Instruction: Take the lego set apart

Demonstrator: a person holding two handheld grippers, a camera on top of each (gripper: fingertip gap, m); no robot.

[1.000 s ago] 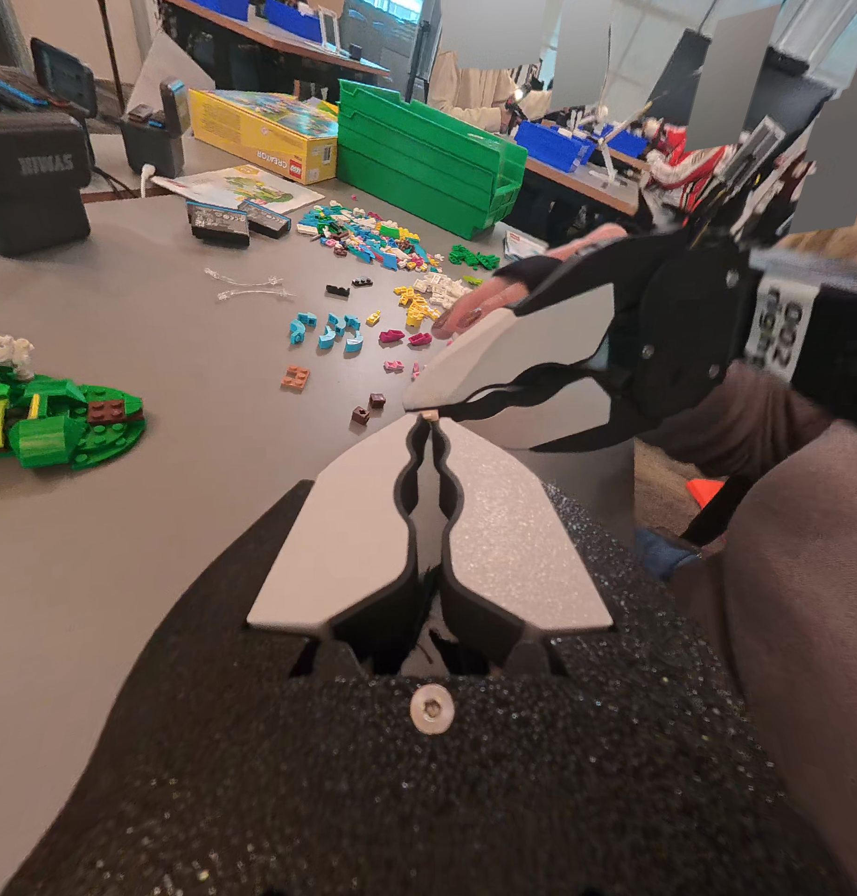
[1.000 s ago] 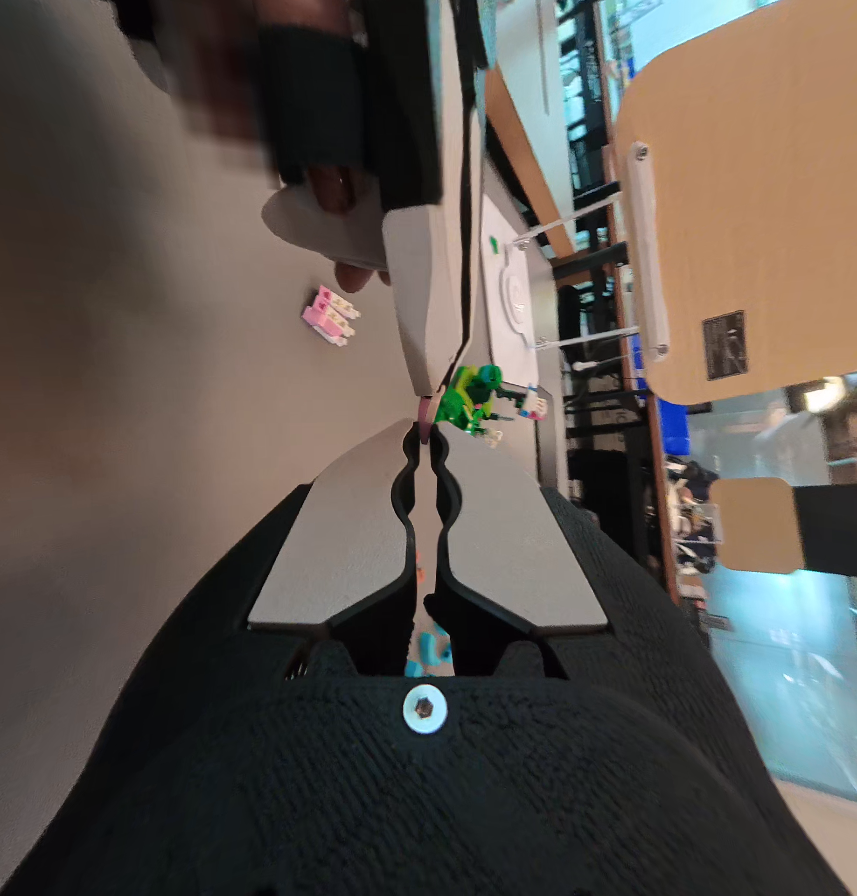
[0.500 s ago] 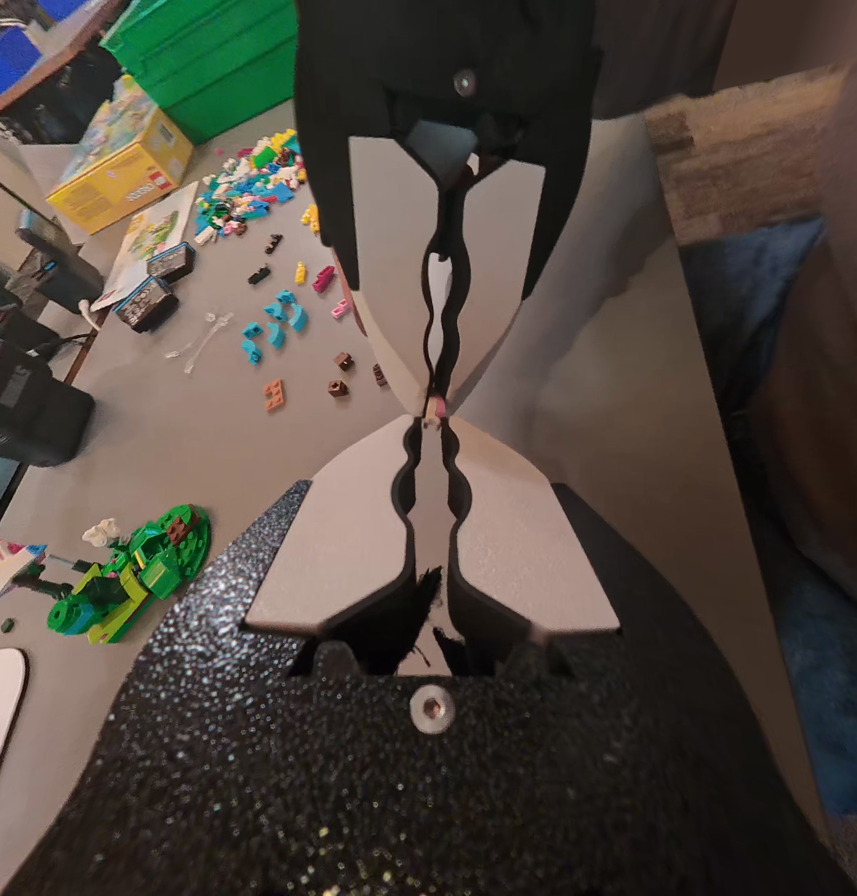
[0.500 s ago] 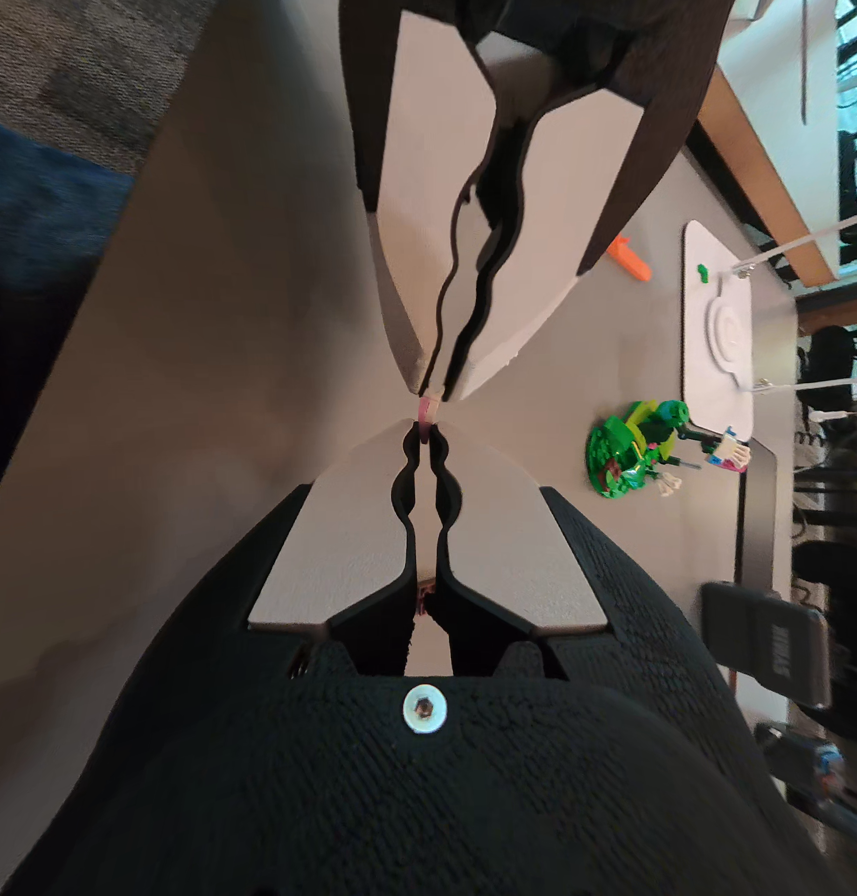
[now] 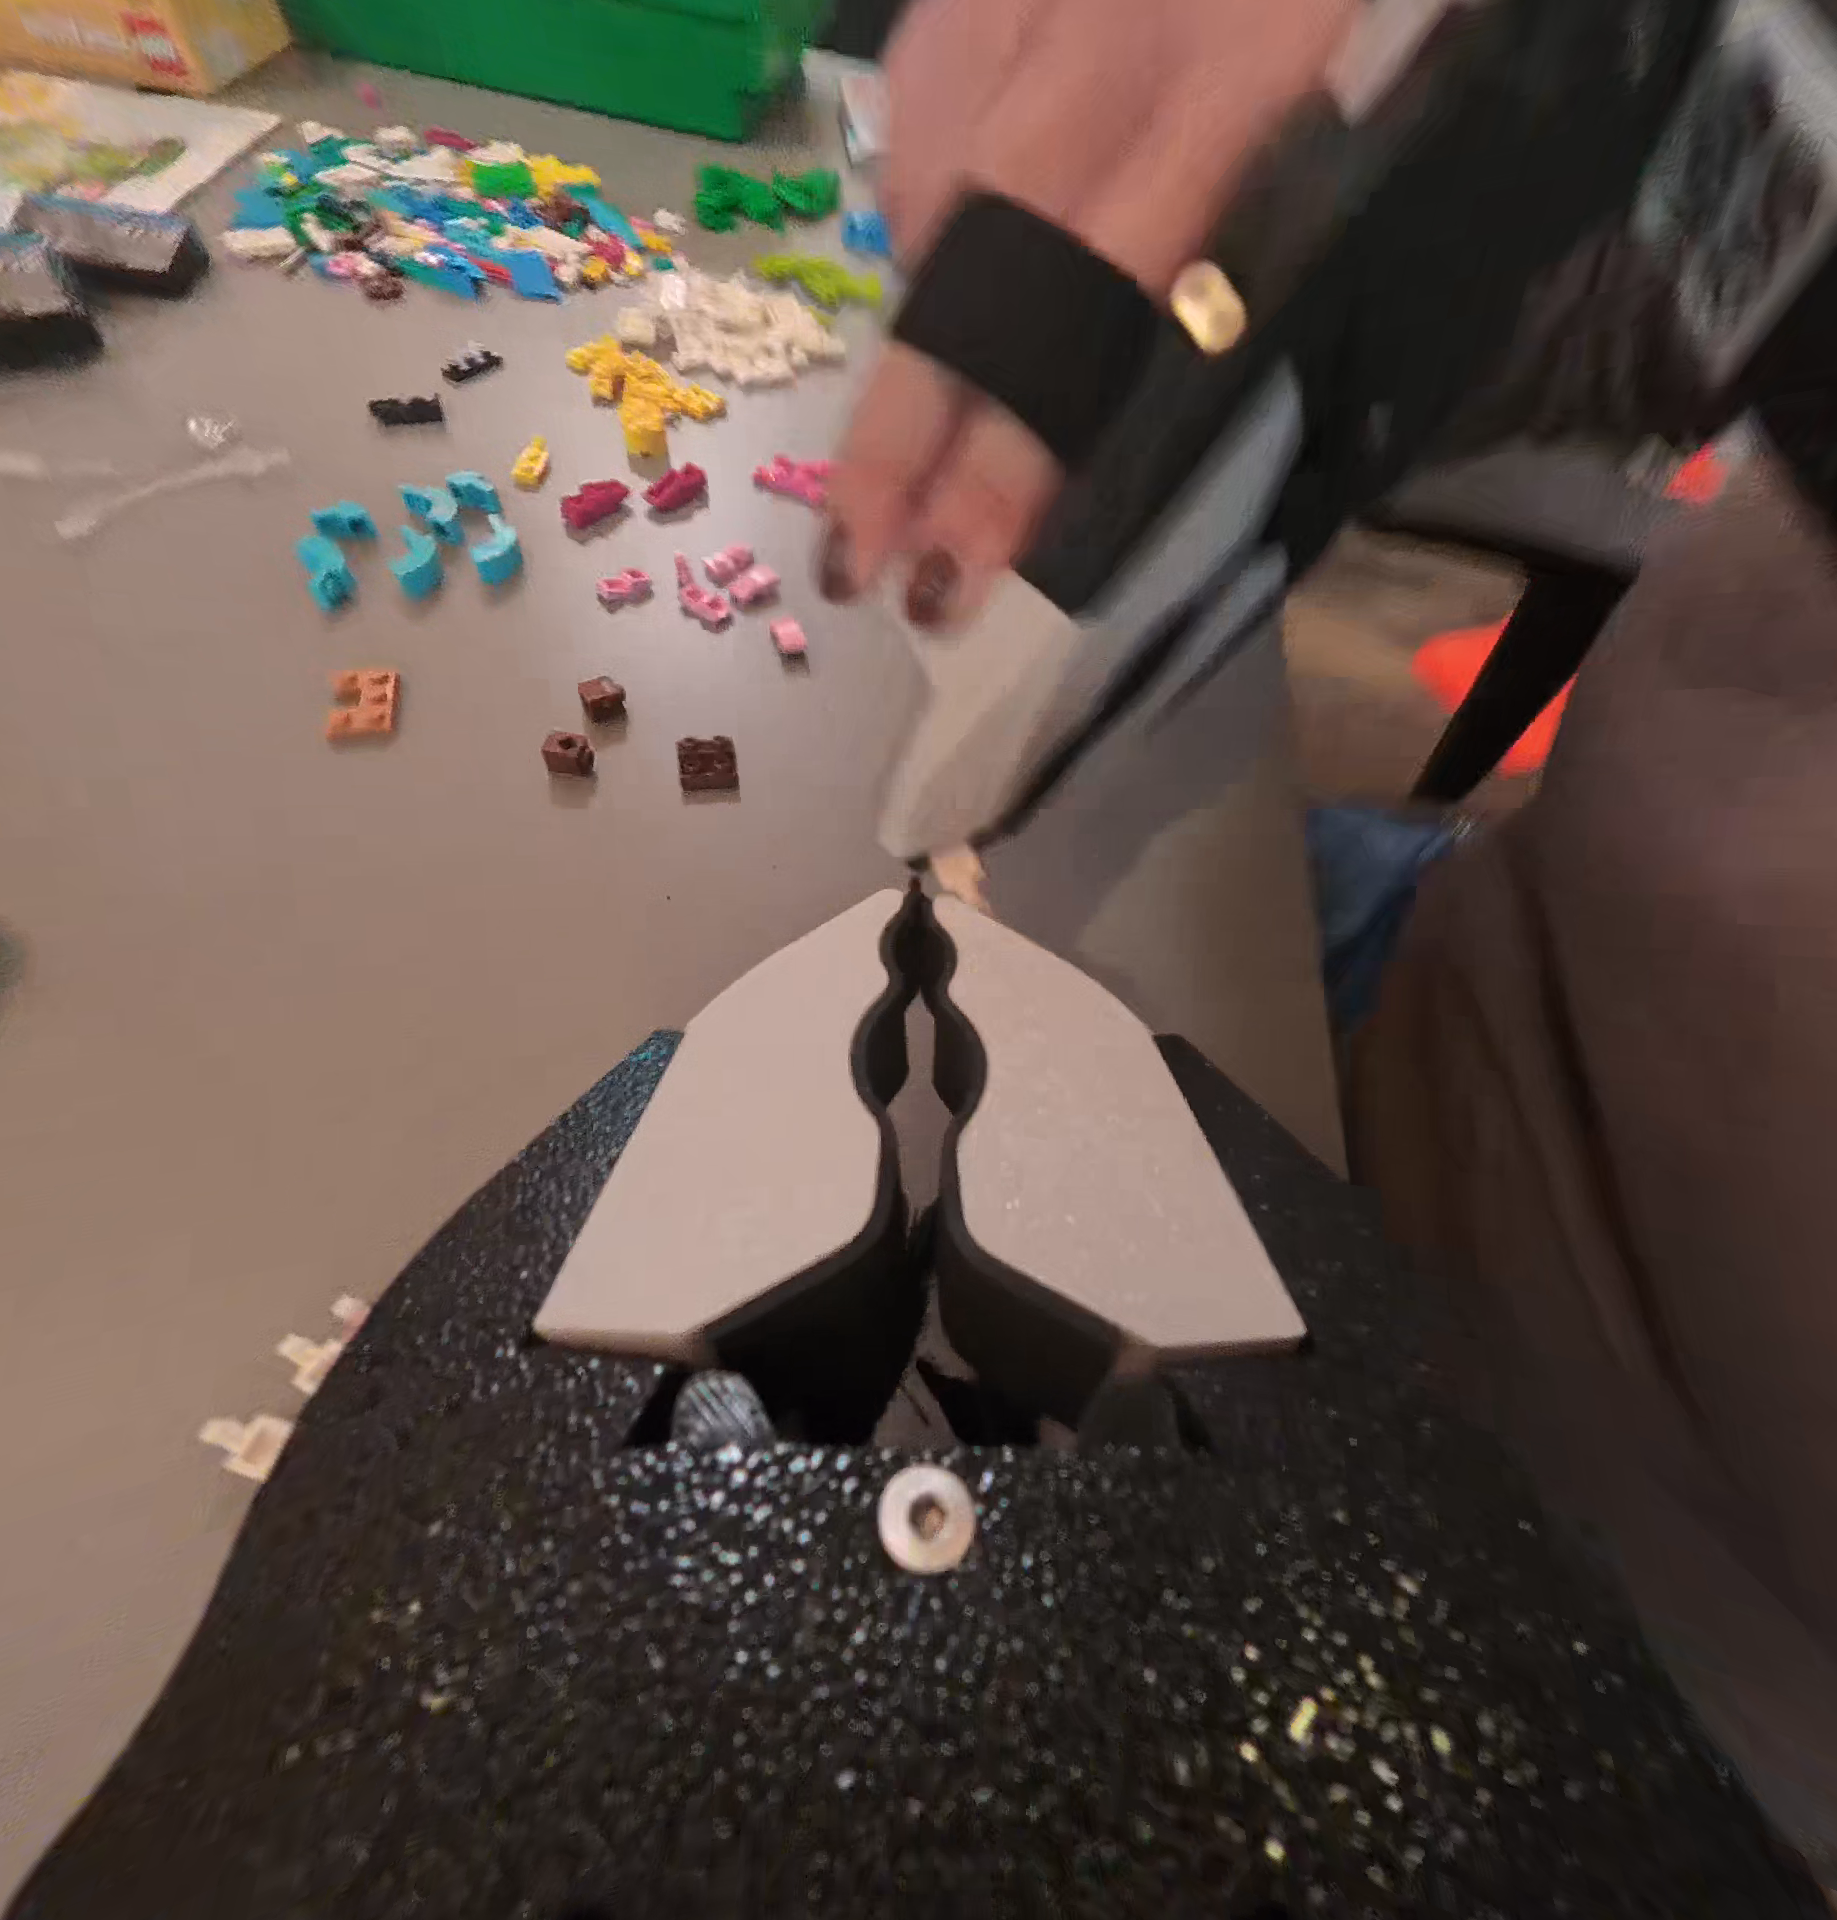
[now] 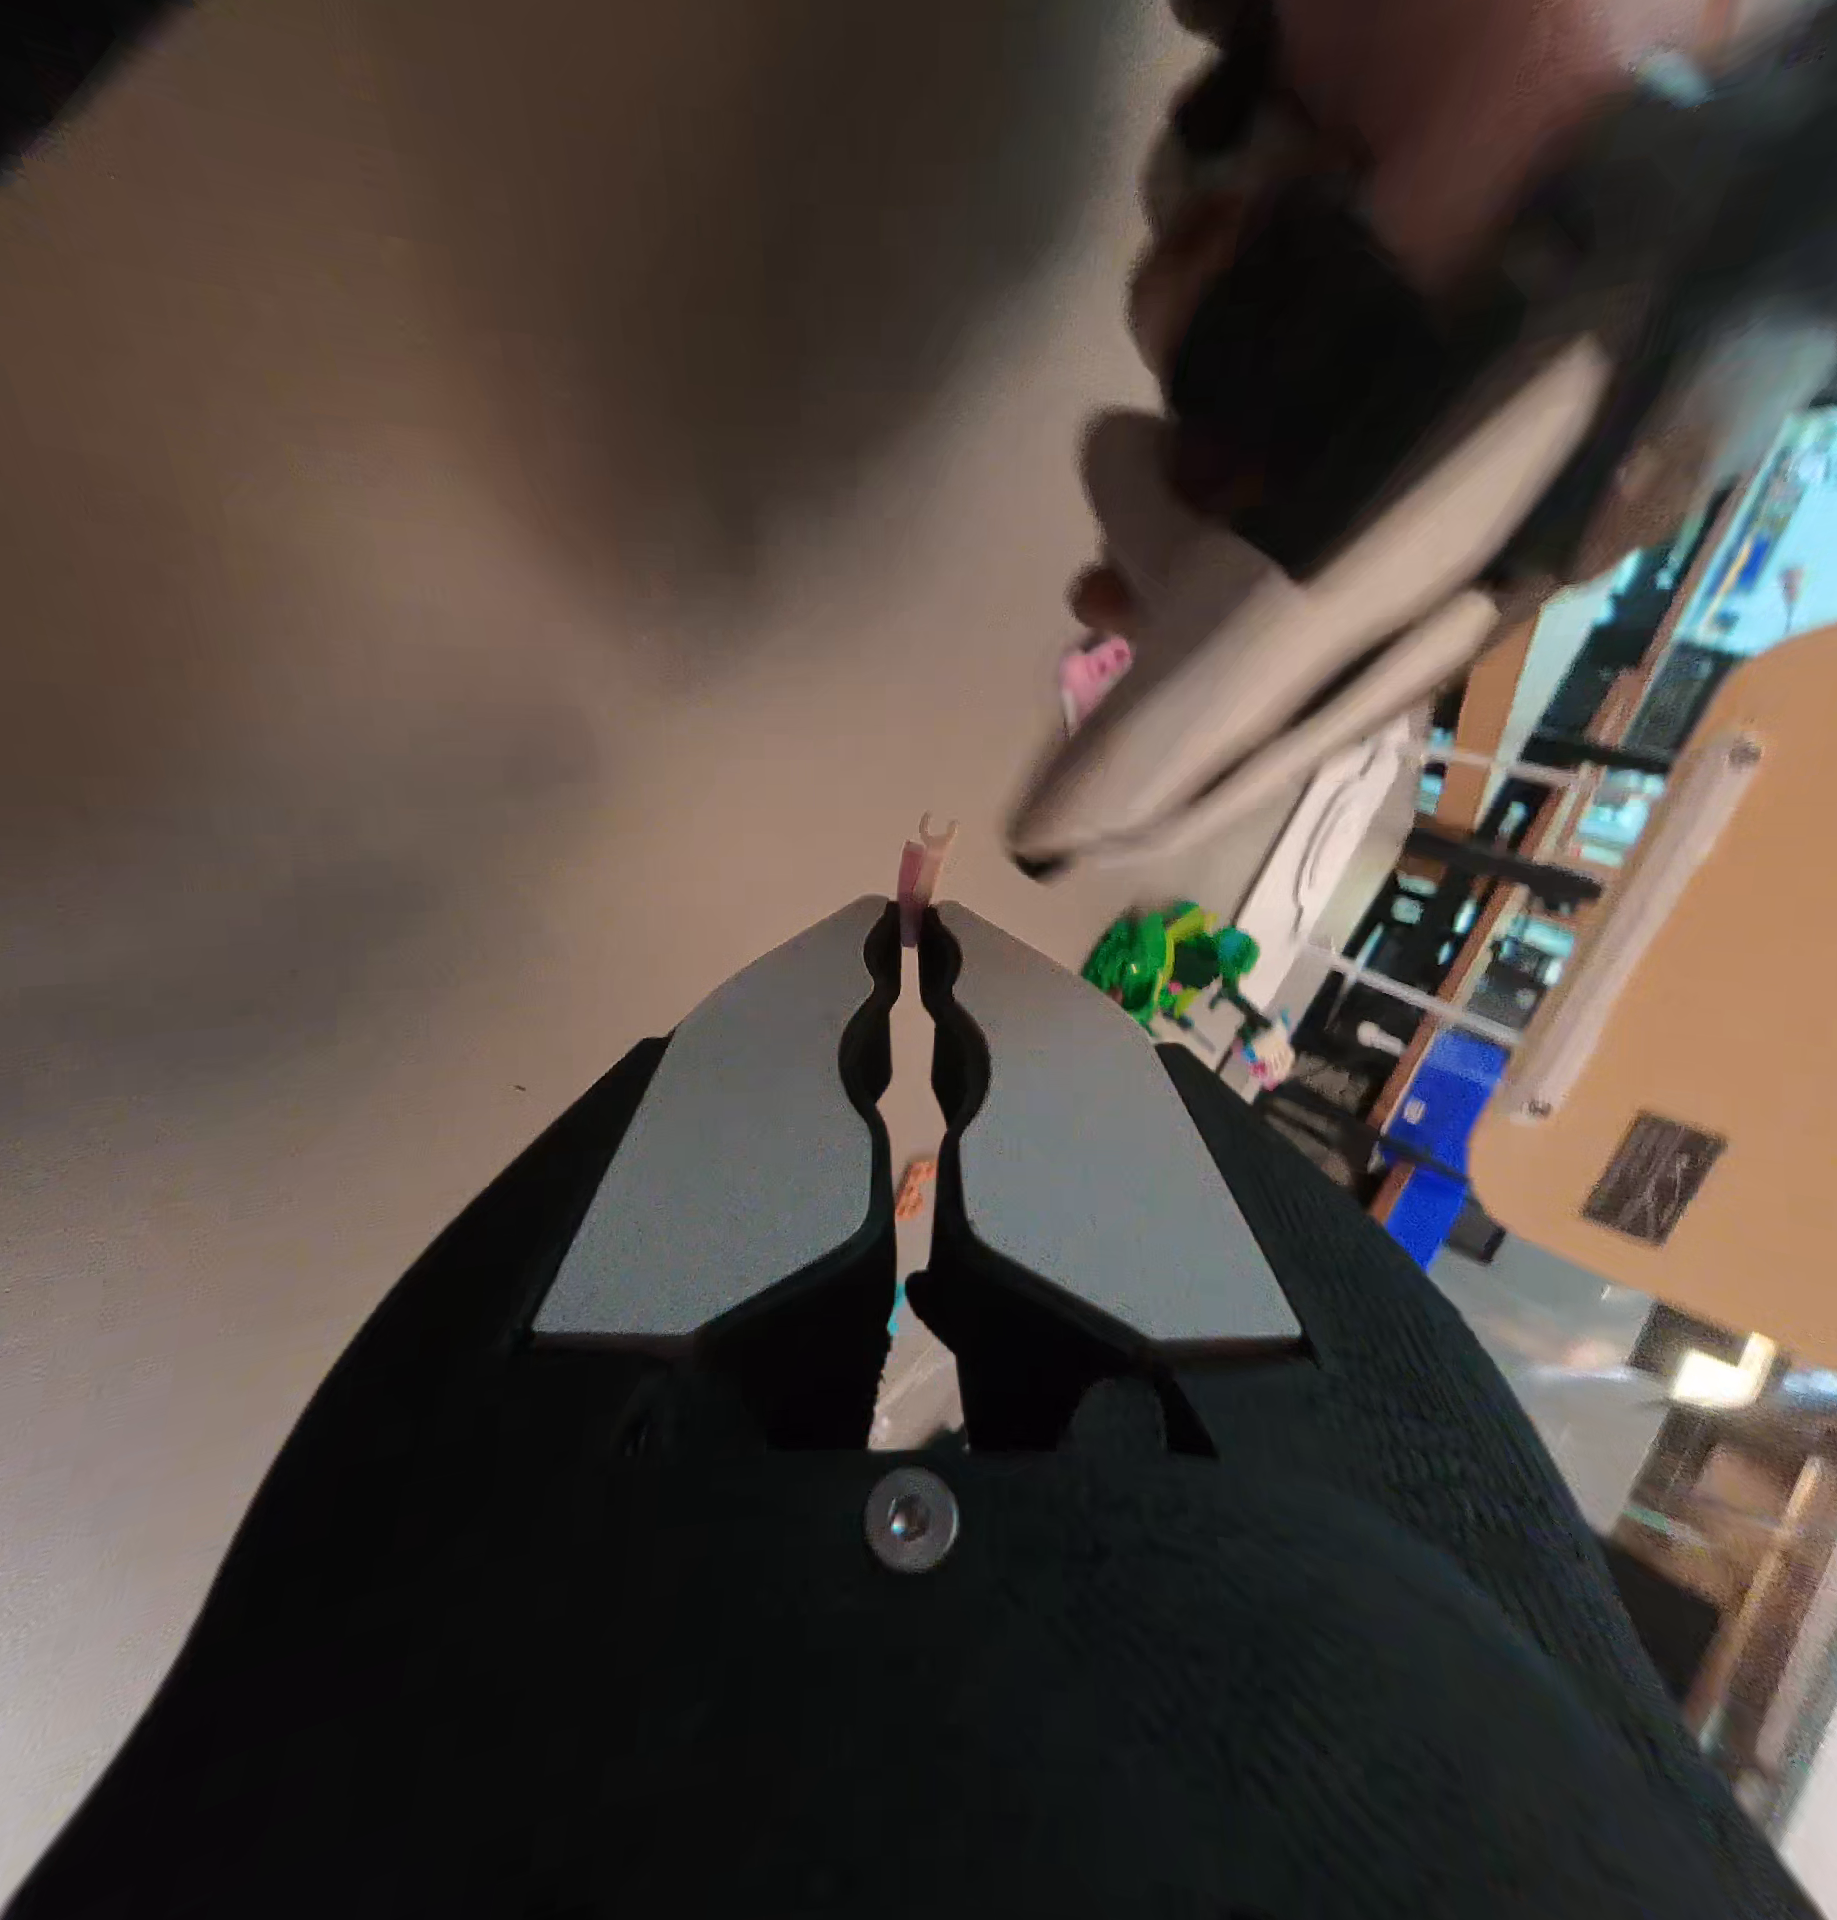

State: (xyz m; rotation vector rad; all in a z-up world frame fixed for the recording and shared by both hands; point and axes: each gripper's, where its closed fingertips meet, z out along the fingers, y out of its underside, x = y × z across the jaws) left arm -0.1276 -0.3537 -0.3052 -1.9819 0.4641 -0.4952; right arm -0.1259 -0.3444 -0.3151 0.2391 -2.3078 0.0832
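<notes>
My right gripper (image 6: 916,906) is shut on a small pink and cream clip piece (image 6: 922,868) that sticks out past its tips. It also shows in the left wrist view (image 5: 929,847), with the cream piece (image 5: 961,871) at its tips. My left gripper (image 5: 914,906) is shut, with nothing visible between its tips. It sits just below the right gripper's tips and apart from them. In the right wrist view the left gripper (image 6: 1039,857) is blurred at the upper right. The green lego set (image 6: 1168,961) stands on the grey table (image 6: 478,520) beyond.
Sorted loose bricks lie on the table (image 5: 166,935): a mixed pile (image 5: 457,218), yellow (image 5: 639,390), white (image 5: 742,332), blue (image 5: 415,530), pink (image 5: 727,582), brown (image 5: 602,727), orange (image 5: 363,707). Green bins (image 5: 581,52) stand behind. A hand (image 5: 945,447) holds the right gripper.
Both grippers met tip to tip on the small piece. Now they have come apart; the piece stays in the right gripper and the left gripper has swung back to face the table.
</notes>
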